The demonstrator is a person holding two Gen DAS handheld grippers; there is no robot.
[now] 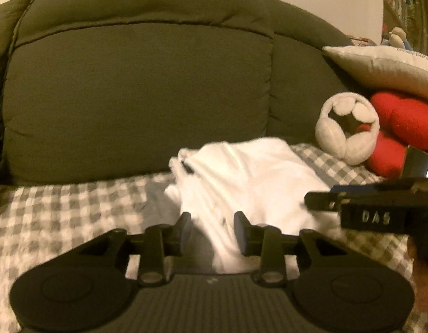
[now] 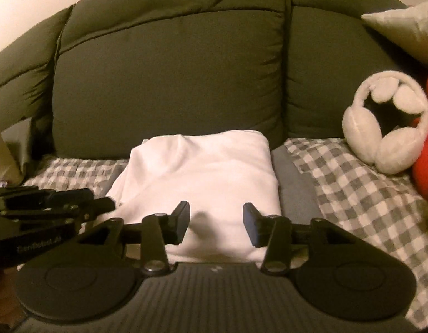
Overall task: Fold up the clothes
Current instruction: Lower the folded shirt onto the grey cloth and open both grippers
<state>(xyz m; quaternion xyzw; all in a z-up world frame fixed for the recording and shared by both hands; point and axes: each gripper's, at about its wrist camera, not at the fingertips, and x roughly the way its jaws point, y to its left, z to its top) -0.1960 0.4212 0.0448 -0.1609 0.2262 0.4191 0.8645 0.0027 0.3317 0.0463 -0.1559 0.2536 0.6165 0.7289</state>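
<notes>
Checked bedding (image 2: 352, 194) covers the couch seat, where a folded white garment (image 2: 203, 177) lies against the green cushion (image 2: 169, 83). Left gripper (image 1: 212, 234) and right gripper (image 2: 216, 223) hover over its near edge, both spread apart and empty.

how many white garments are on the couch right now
1: a folded white garment lies on the checkered cover, against the dark back cushion, ahead of both open grippers. Others could lie outside both views.

Soft matt white cloth garment (image 2: 203, 177) lies on woven checked fabric cover (image 2: 361, 191); behind it, the sofa backrest (image 2: 169, 77) is matt olive cloth; beside it, fluffy plush earmuffs (image 2: 386, 127).
</notes>
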